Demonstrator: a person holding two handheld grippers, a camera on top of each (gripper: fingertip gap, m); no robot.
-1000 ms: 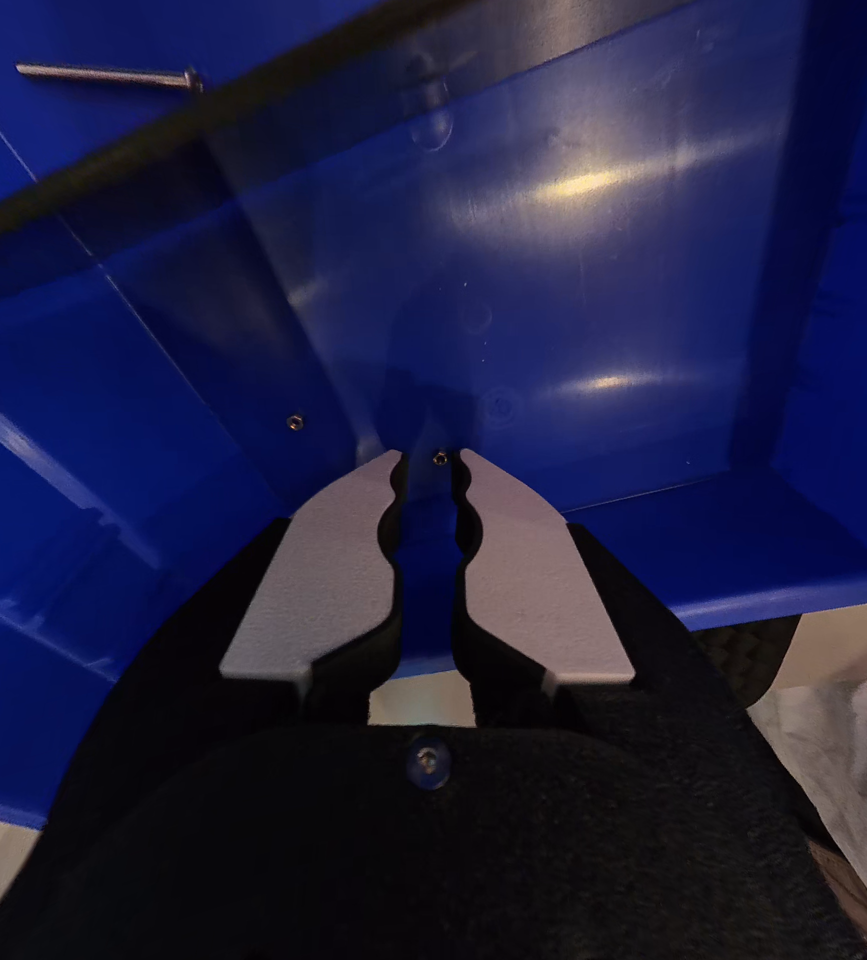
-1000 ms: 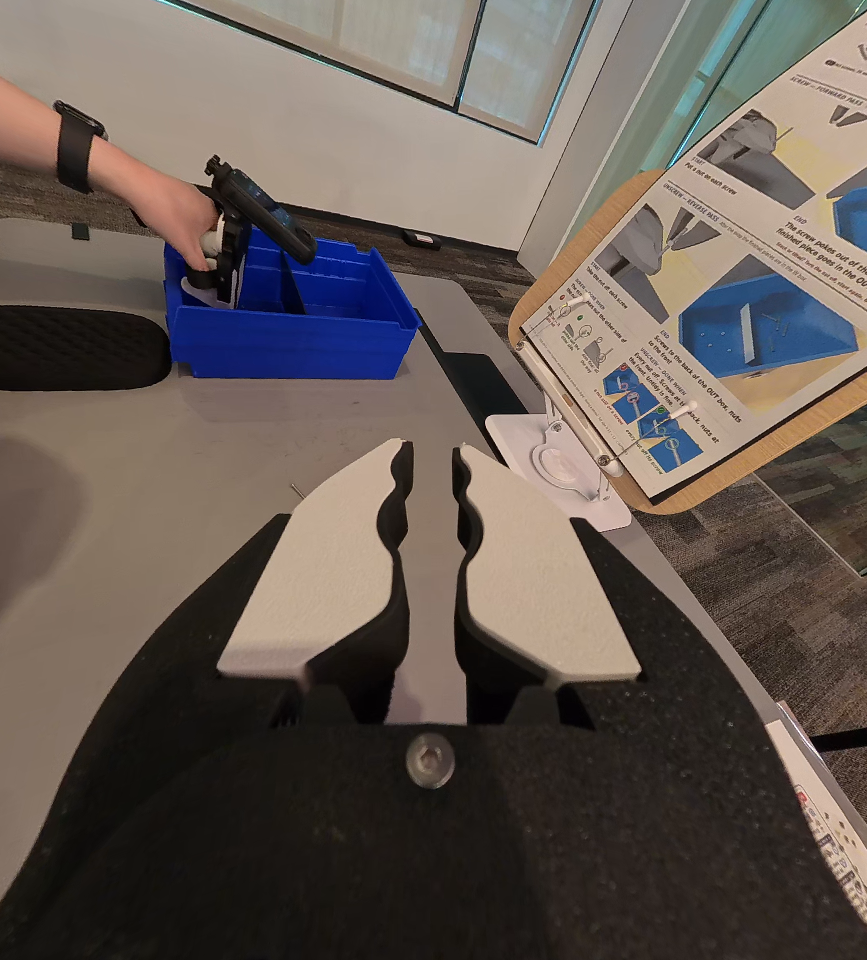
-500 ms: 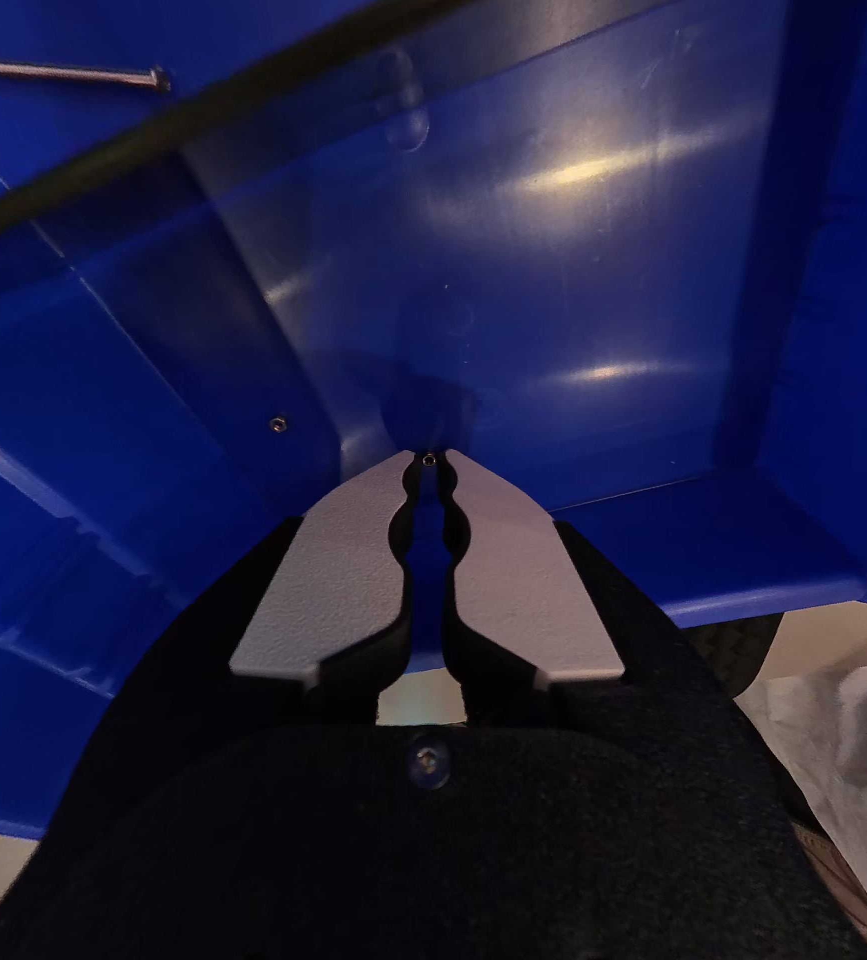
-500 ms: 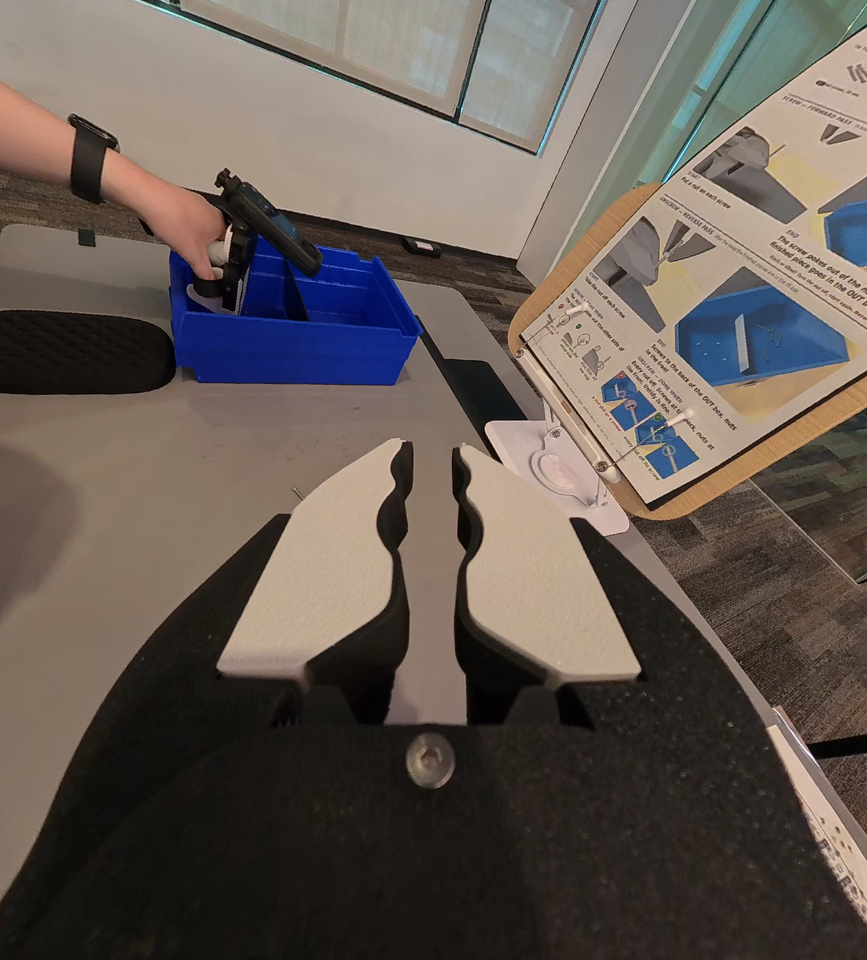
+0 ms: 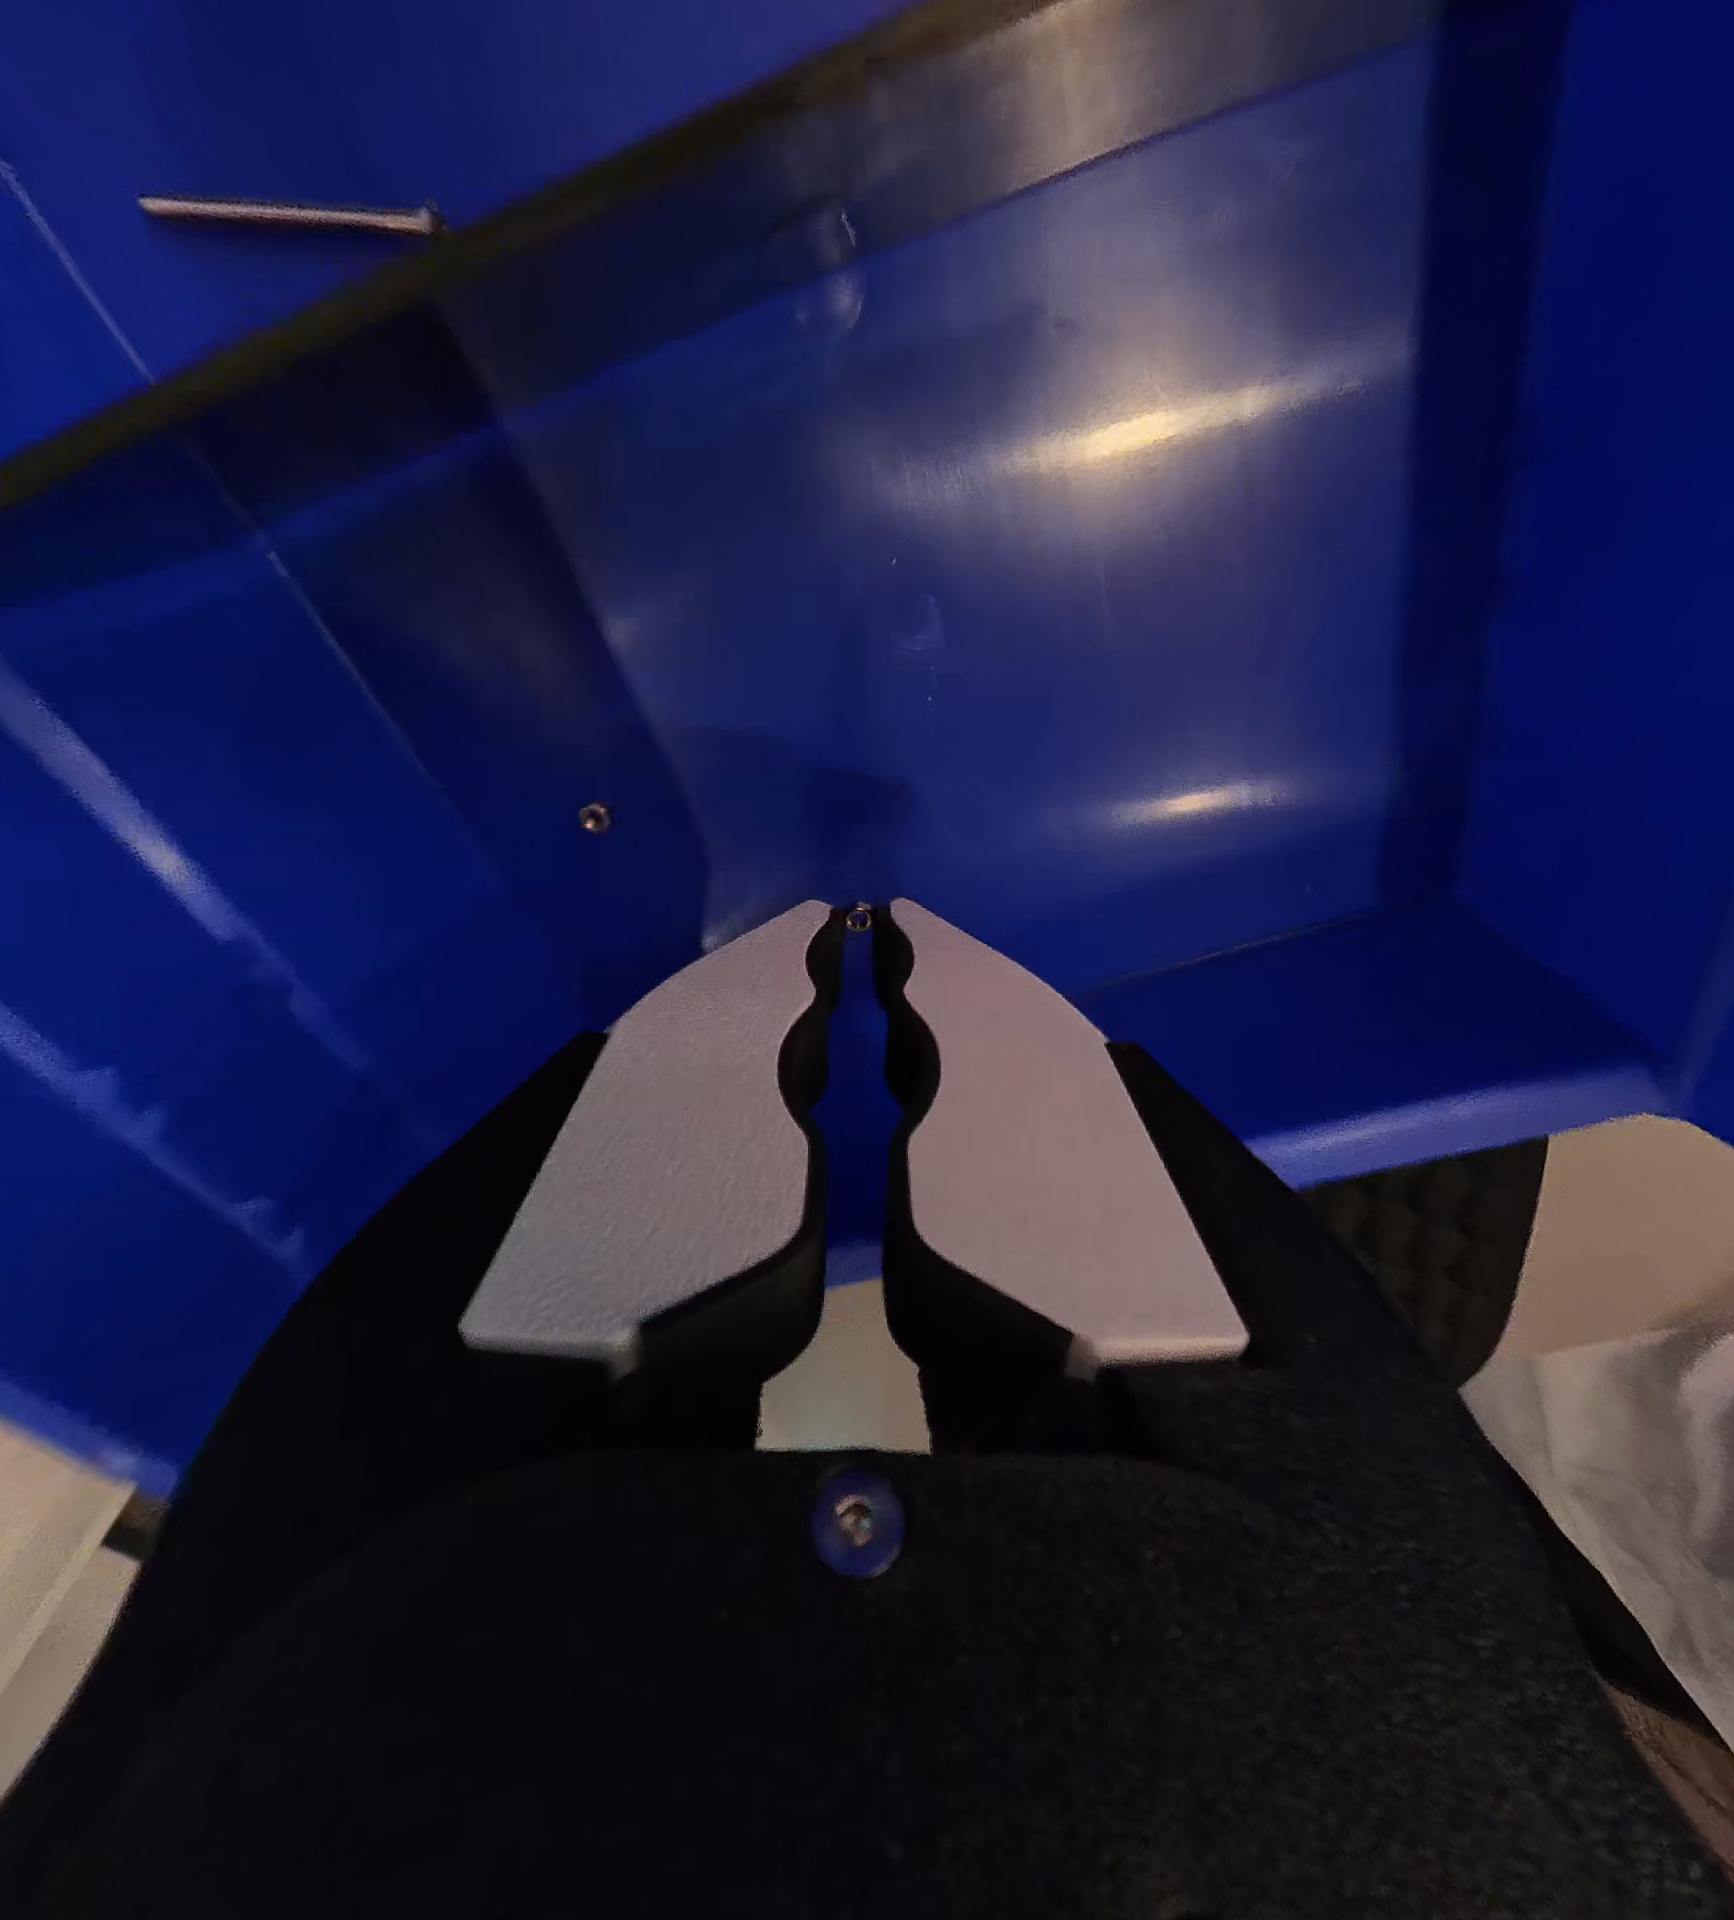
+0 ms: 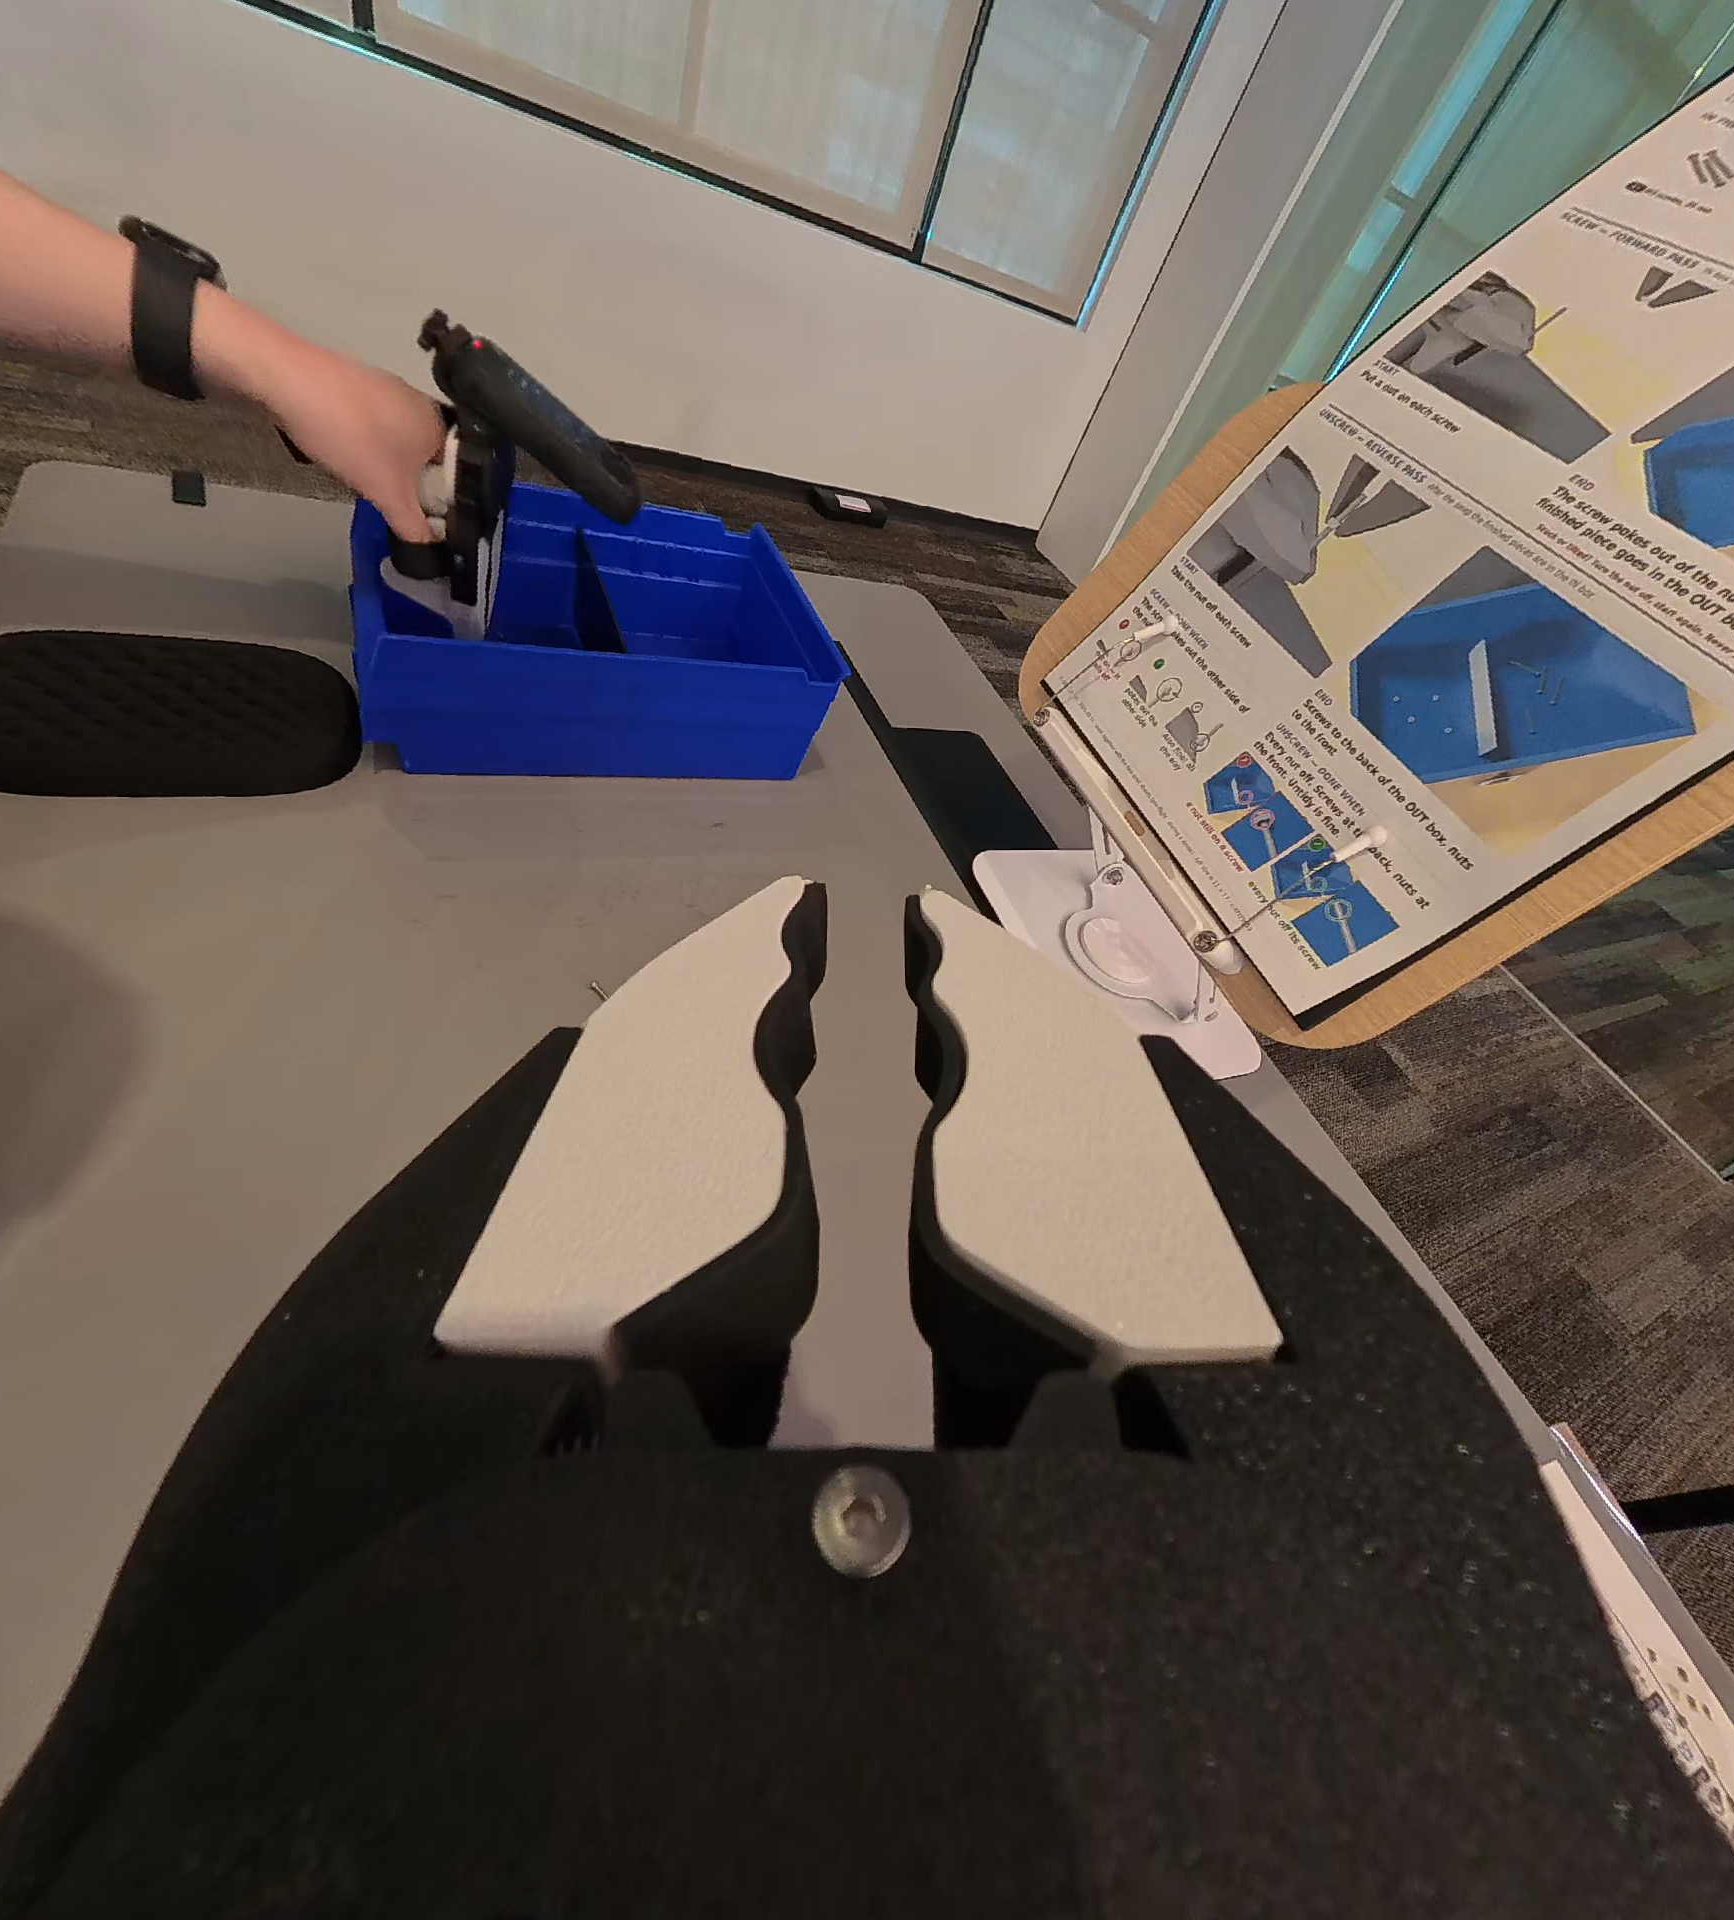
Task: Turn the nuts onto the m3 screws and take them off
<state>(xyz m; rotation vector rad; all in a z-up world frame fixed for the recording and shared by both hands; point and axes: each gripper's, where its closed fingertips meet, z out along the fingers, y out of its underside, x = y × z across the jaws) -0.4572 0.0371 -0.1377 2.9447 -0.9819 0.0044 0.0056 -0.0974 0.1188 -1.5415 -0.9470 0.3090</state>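
Since the earlier frame, the left tool (image 5: 859,914) has been closing: its tips, which stood apart on either side of a small nut (image 5: 858,918), are now pinching that nut between them at the very ends, with the wavy gap behind still showing blue. Everything is lying inside the blue bin (image 5: 1206,540), taken here as the landmark. At the bin's far left, beyond its dark divider (image 5: 634,208), a long screw (image 5: 286,213) is lying on the floor of the other compartment. Nearer, on the bin floor left of the held nut, a second nut (image 5: 593,818) is sitting loose, well apart from the tips. To the right of the bin's near rim, a crumpled white cloth (image 5: 1663,1455) is showing.

In the right wrist view, a person's hand (image 6: 364,436) with a black wristband is holding the left tool down into the left end of the bin, which is resting on the grey worktop (image 6: 323,935). Left of the bin, touching or just beside it, a black padded rest (image 6: 141,712) is lying. On the side of the bin nearest this camera, the right tool (image 6: 863,899) is hovering over the worktop with its fingers parted by a narrow gap and nothing between them. Right of the bin, an instruction sheet on a wooden stand (image 6: 1445,644) is leaning off the worktop's edge.
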